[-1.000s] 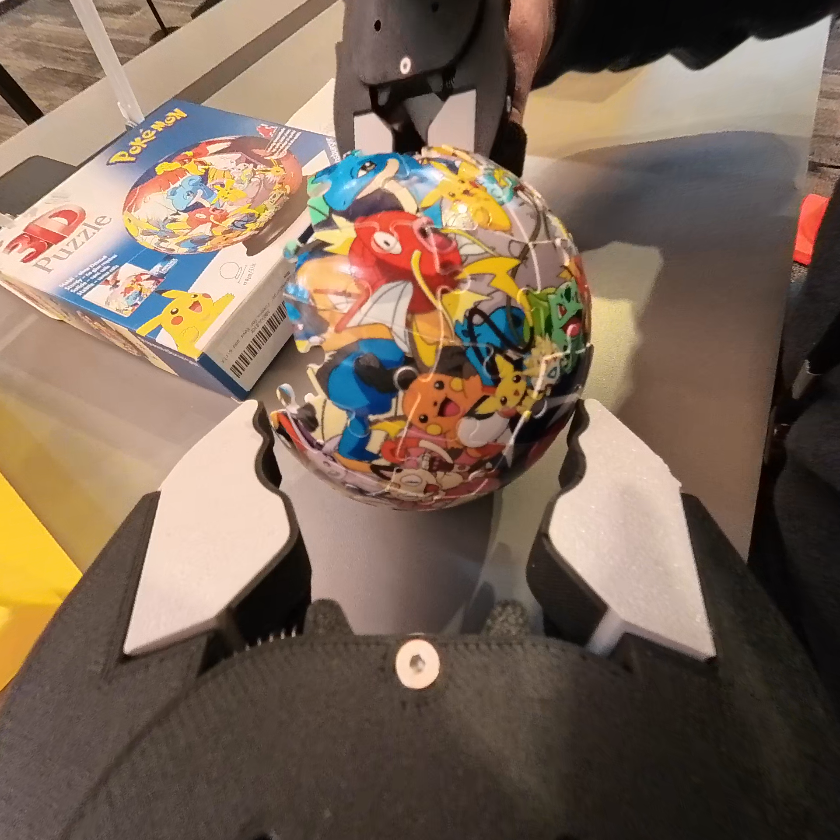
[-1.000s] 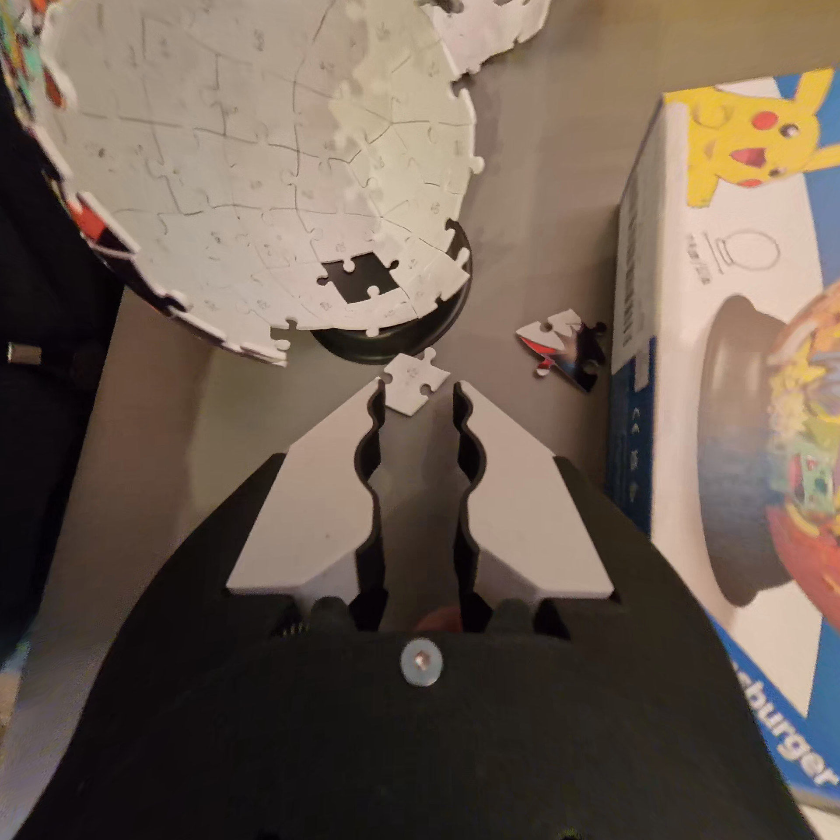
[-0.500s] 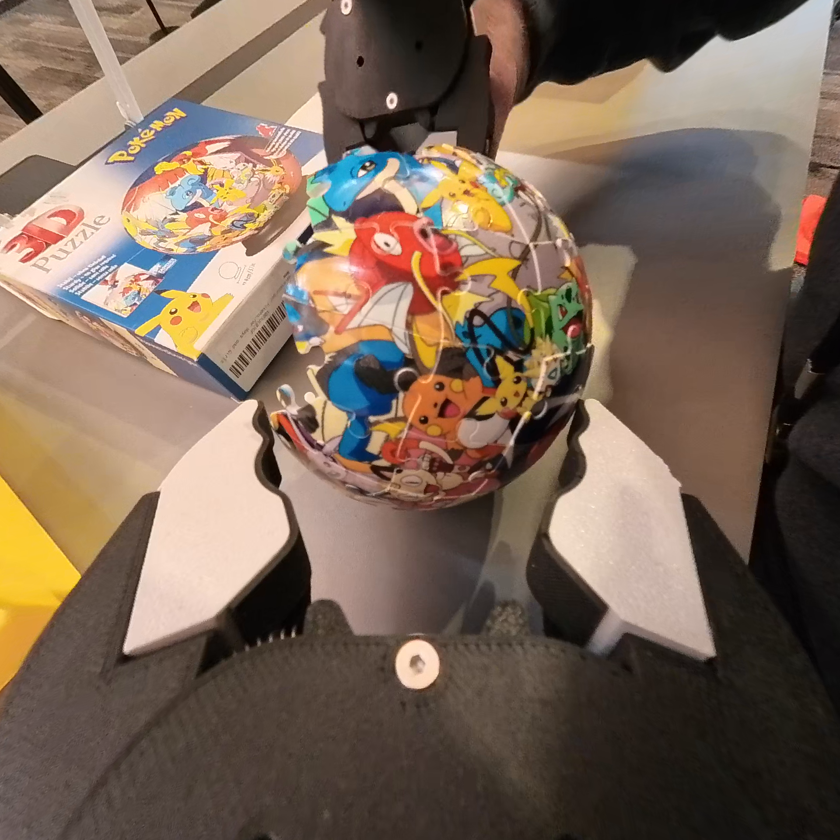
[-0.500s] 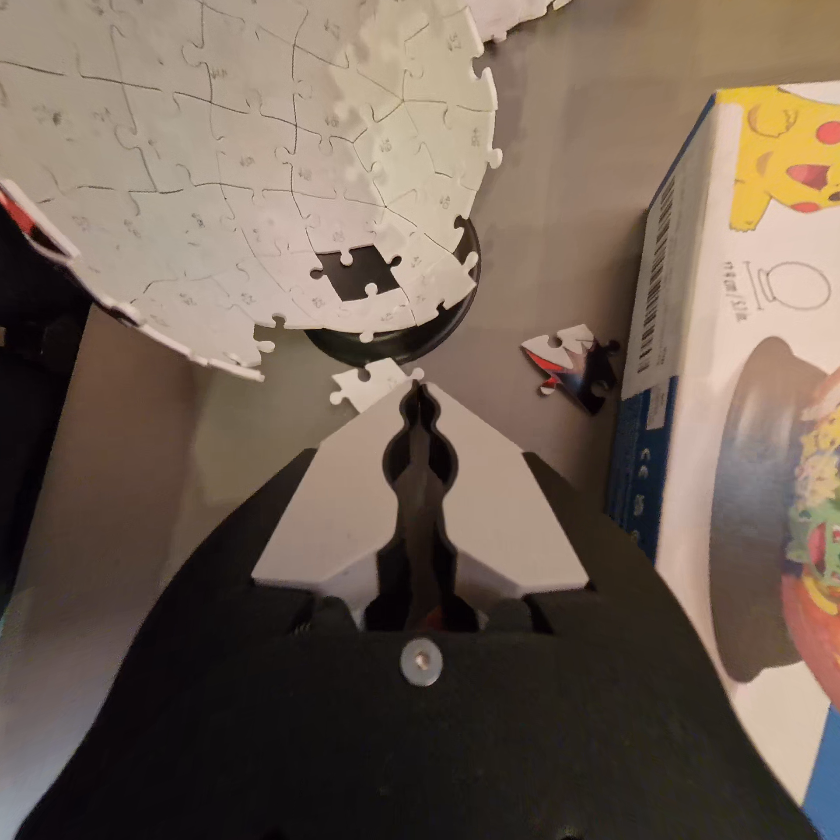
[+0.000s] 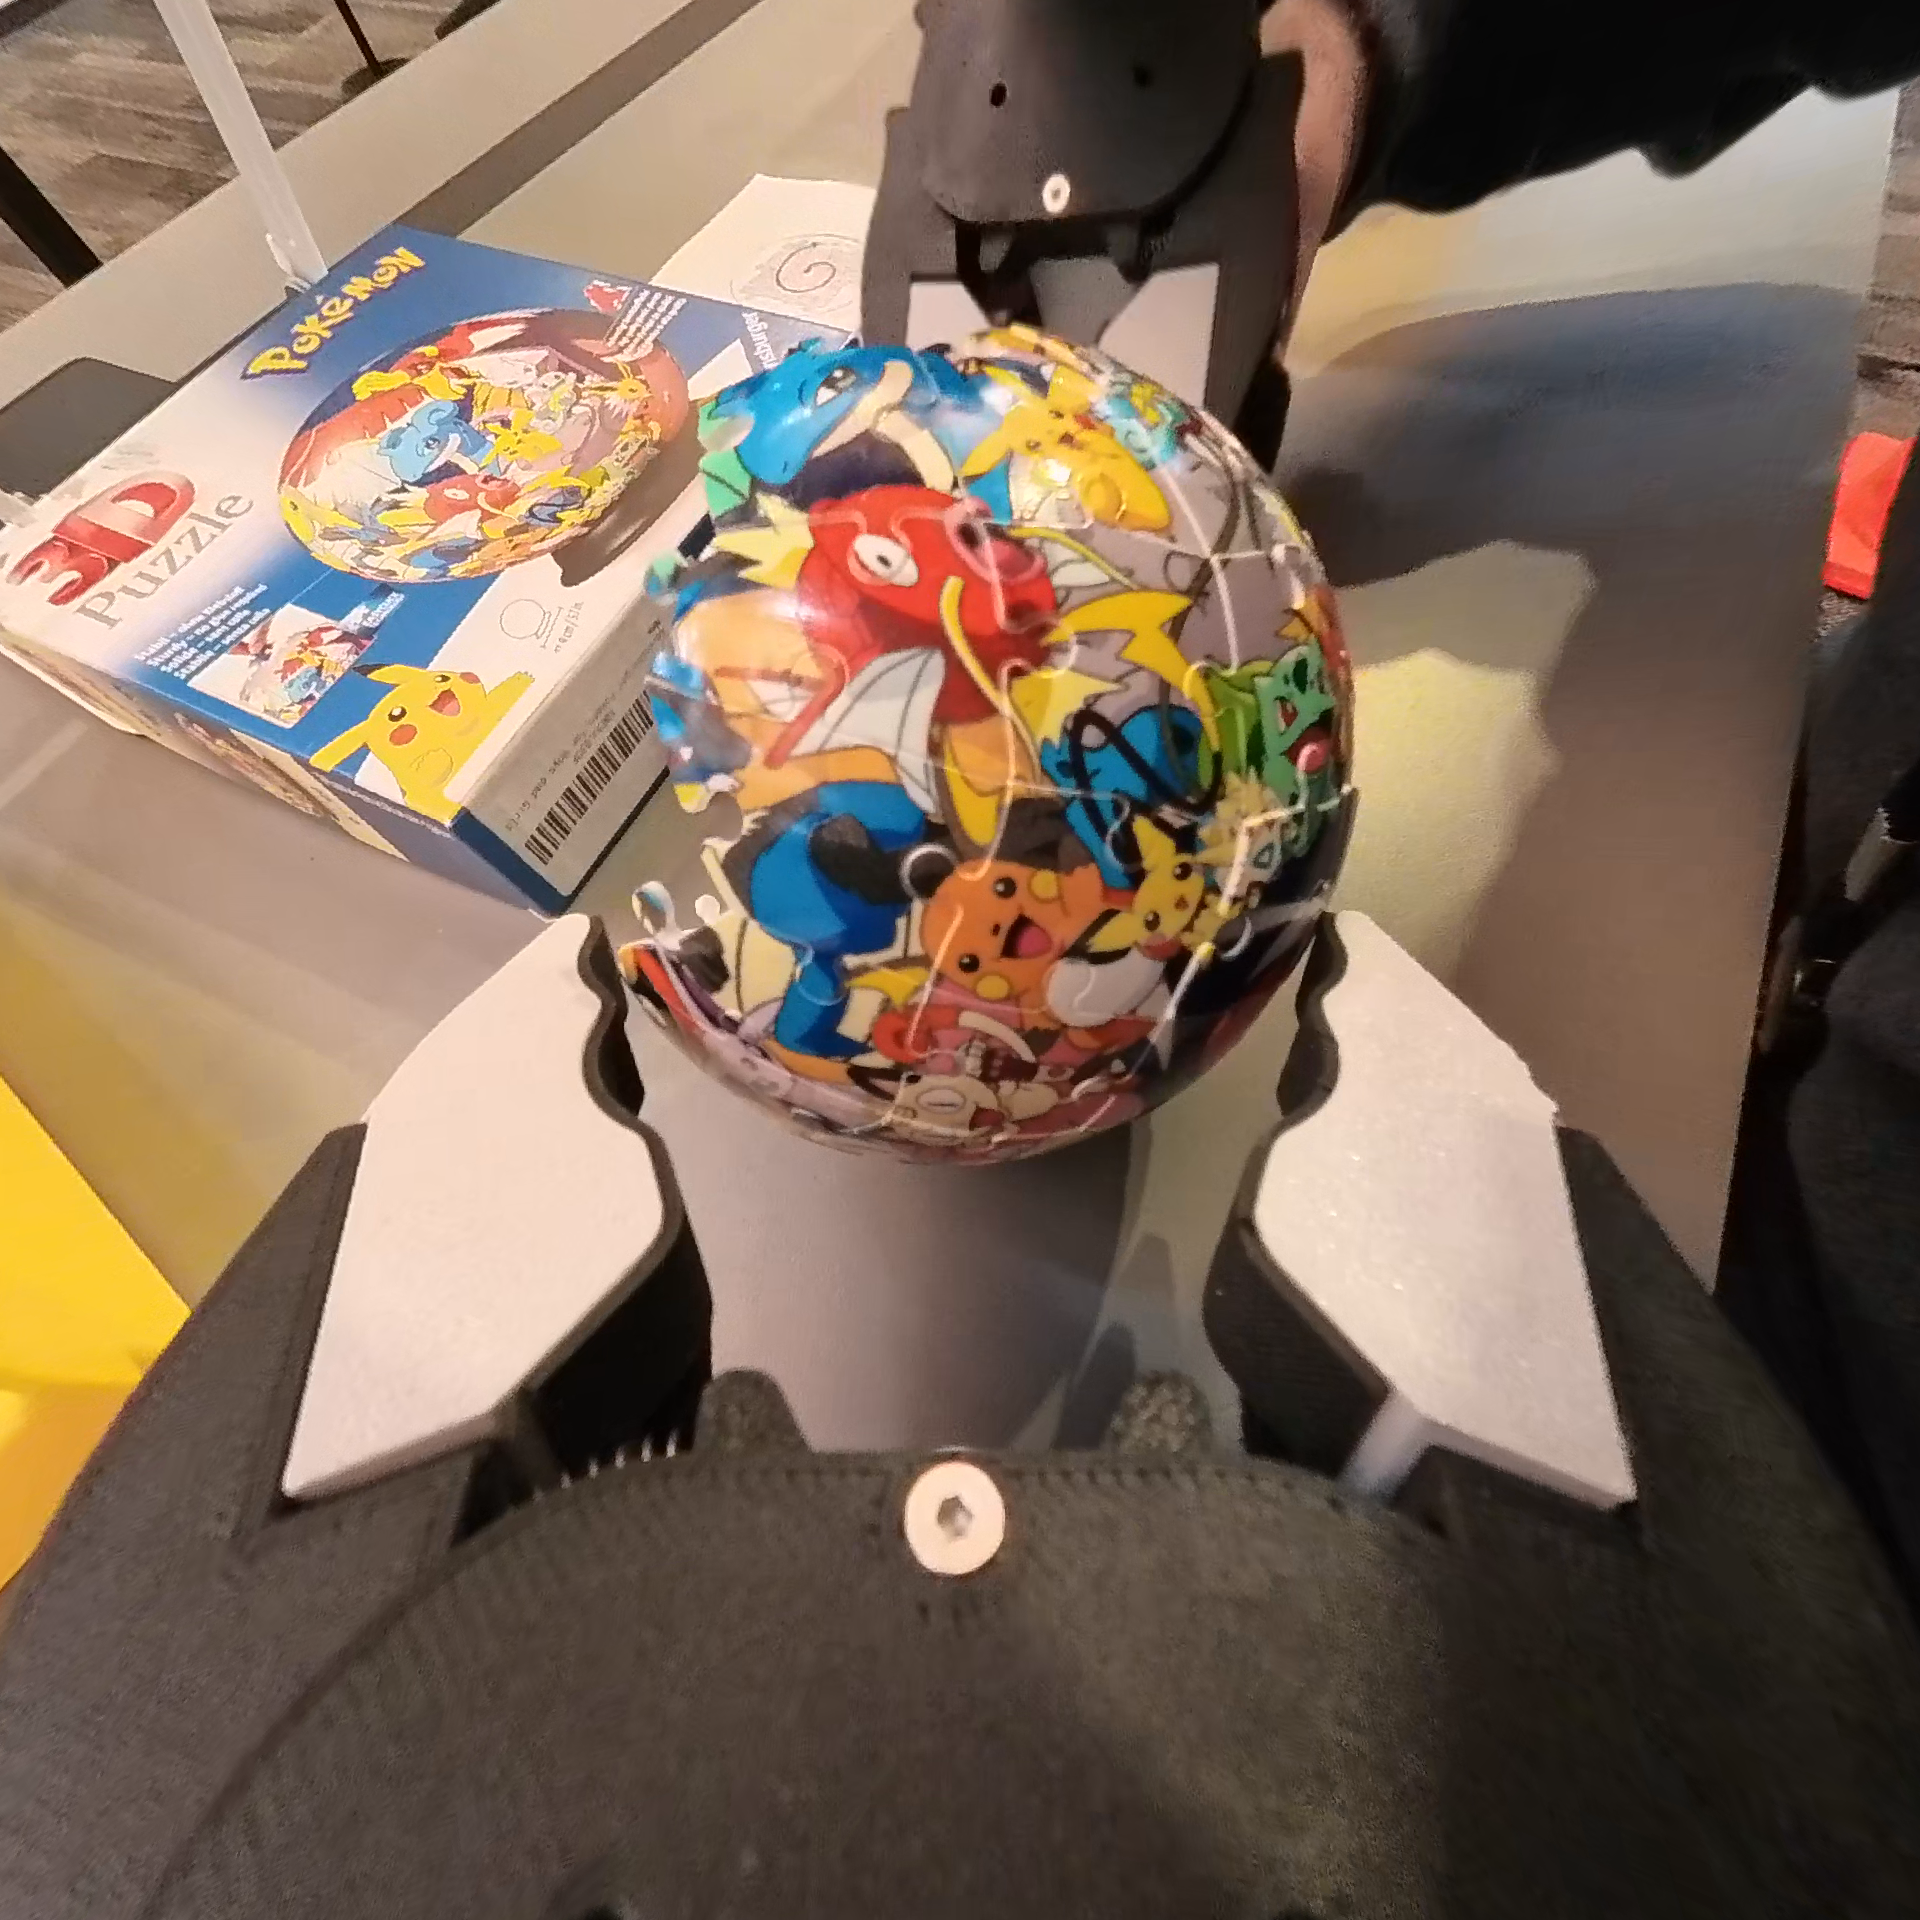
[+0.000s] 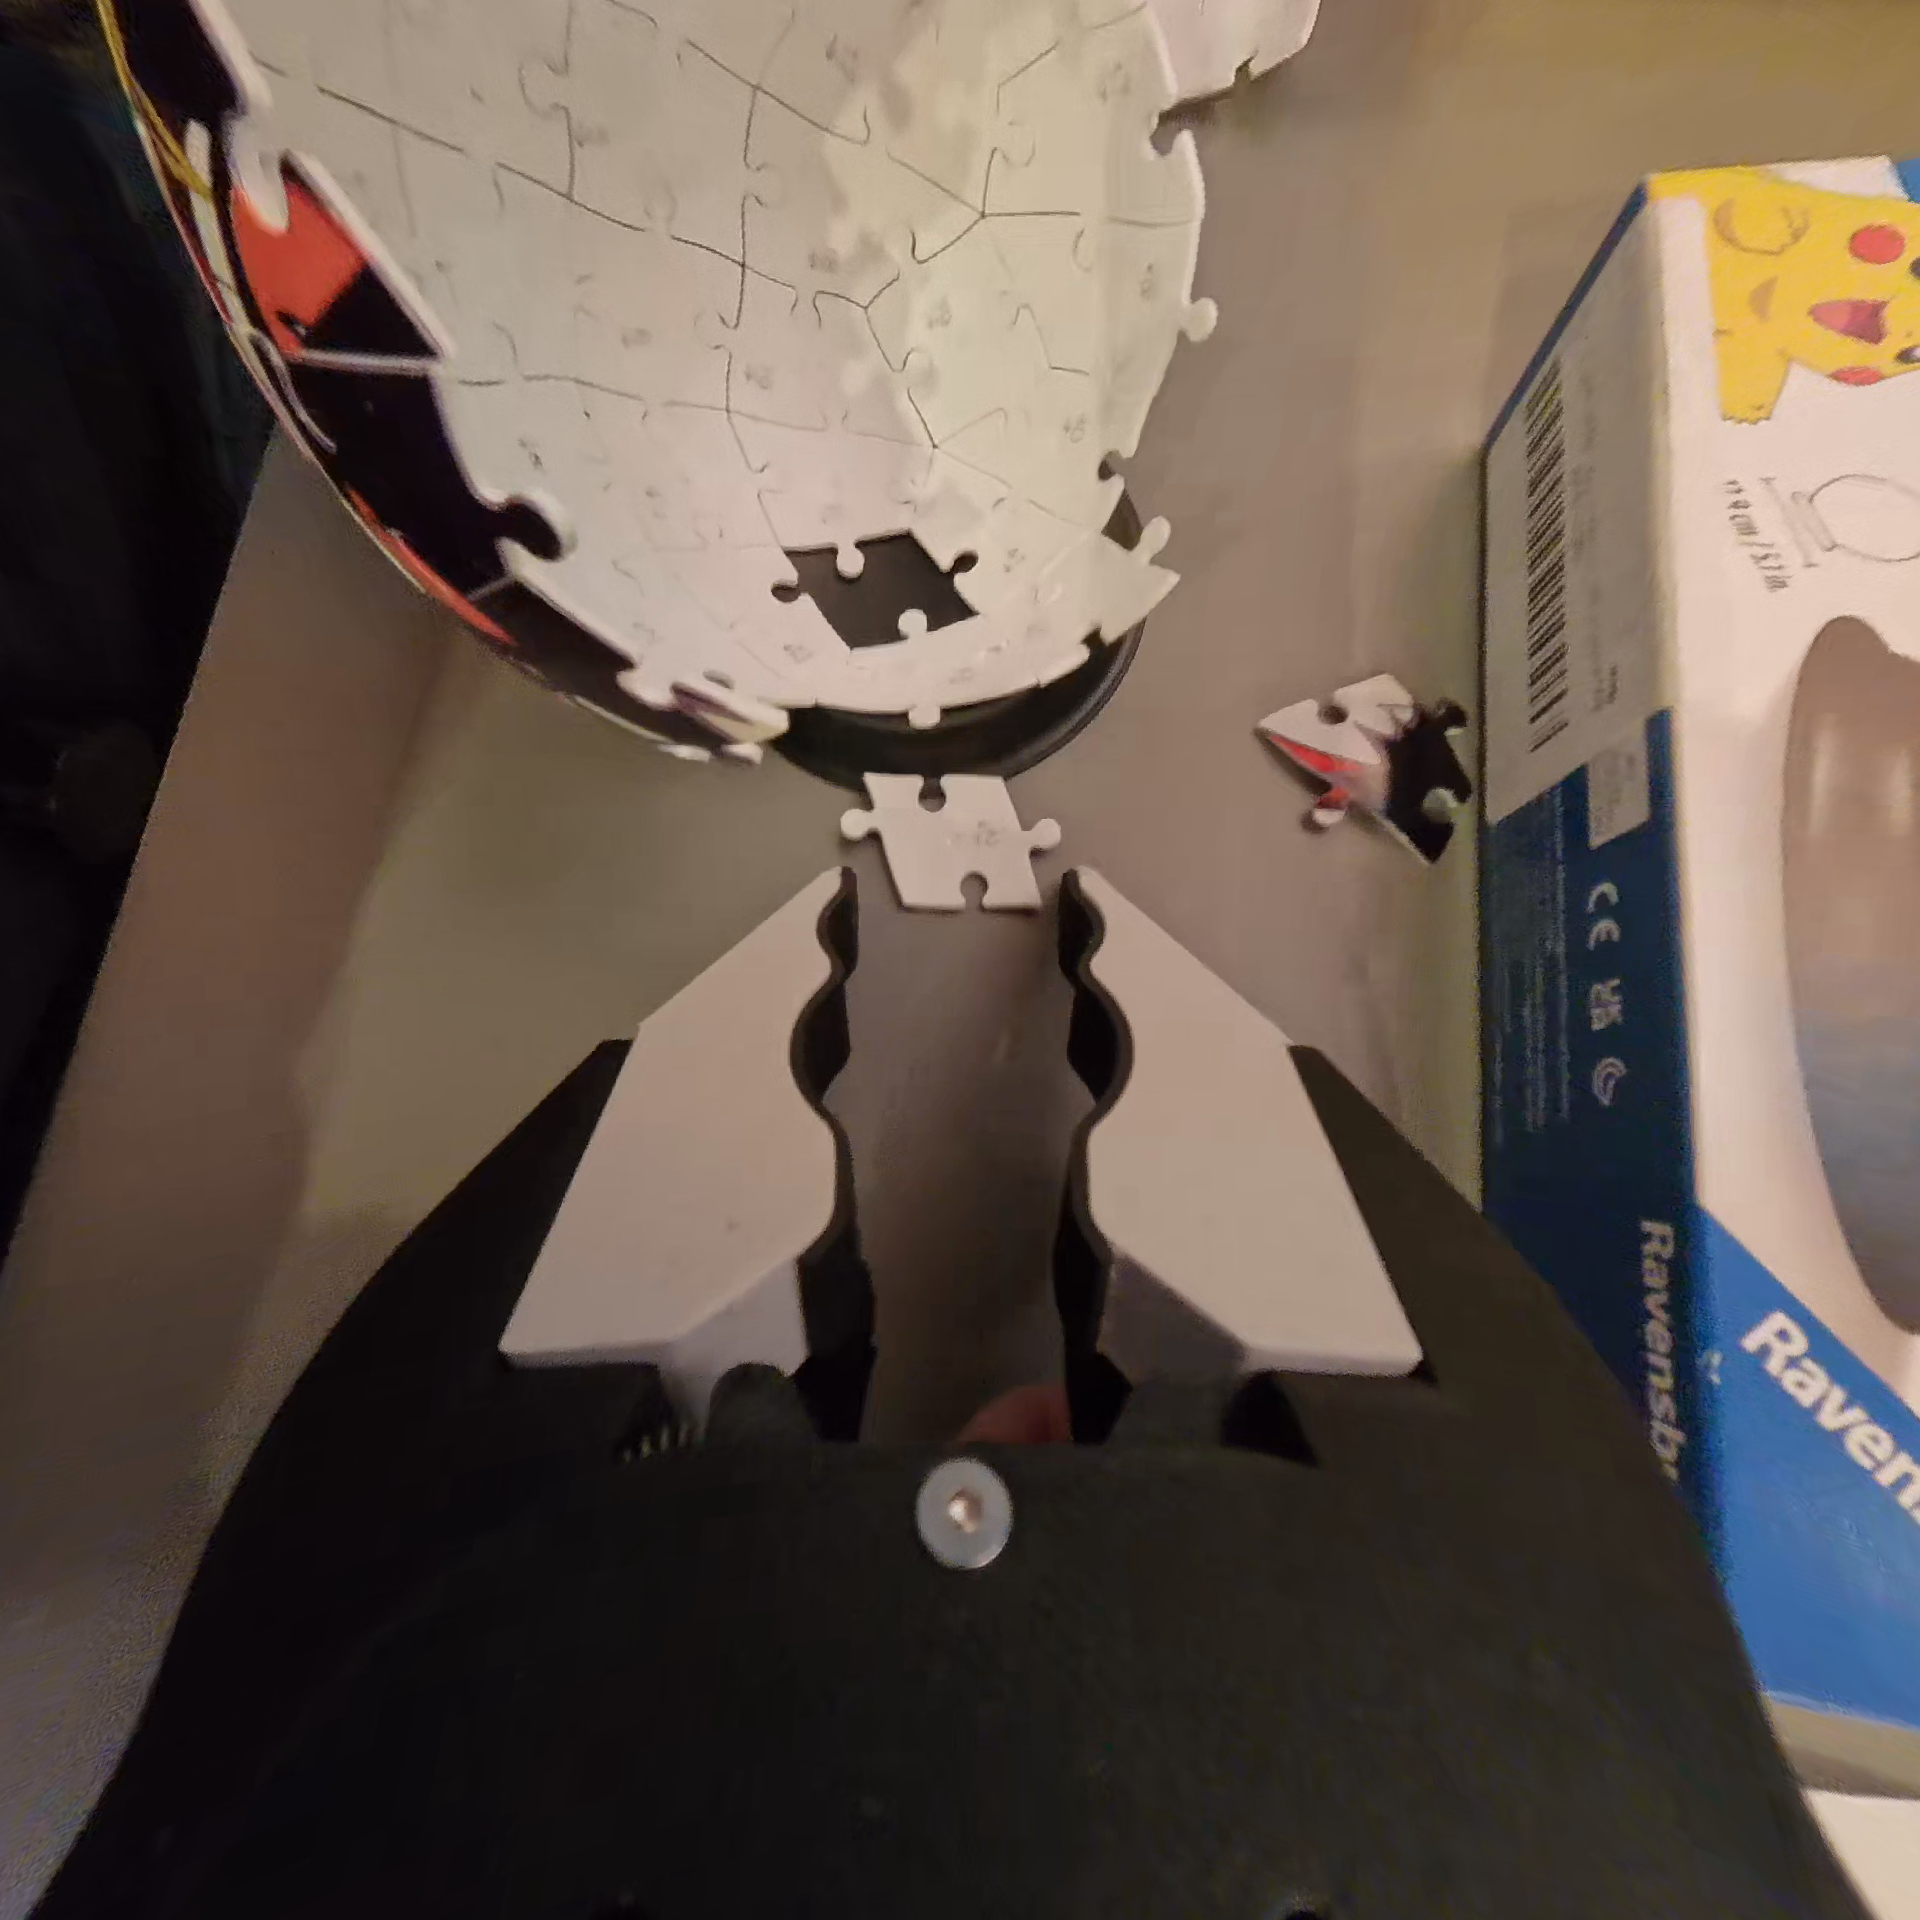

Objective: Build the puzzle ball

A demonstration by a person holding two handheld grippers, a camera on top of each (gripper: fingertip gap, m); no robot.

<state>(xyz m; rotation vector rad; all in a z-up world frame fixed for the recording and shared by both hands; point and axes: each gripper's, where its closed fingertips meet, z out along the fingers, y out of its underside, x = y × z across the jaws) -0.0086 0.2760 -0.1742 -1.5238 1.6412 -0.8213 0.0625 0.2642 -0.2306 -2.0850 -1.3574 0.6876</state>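
The puzzle ball [image 5: 997, 748], a colourful cartoon shell, sits between my left gripper's [image 5: 961, 935] wide-set fingertips, which touch its lower sides. The right wrist view shows its white inside [image 6: 727, 312], open toward the camera, with one piece-shaped hole [image 6: 883, 592] near the lower rim. The ball rests on a black stand [image 6: 997, 727]. My right gripper [image 6: 956, 881] is open and empty. A white face-down puzzle piece [image 6: 951, 857] lies on the table just beyond its tips. In the left wrist view the right gripper [image 5: 1070, 301] is behind the ball's top.
A loose coloured piece [image 6: 1371, 764] lies right of the stand. The blue puzzle box [image 6: 1714, 727] lies on the right, and shows in the left wrist view [image 5: 395, 540]. More joined white pieces [image 6: 1236, 31] lie beyond the ball. A red object [image 5: 1870, 520] is at the table's far right. The grippers' ends are close to 11 cm from one another.
My right gripper closed by the white piece half a second ago and has opened again; the piece has turned and lies flat ahead of the tips. The left gripper and ball have not moved.
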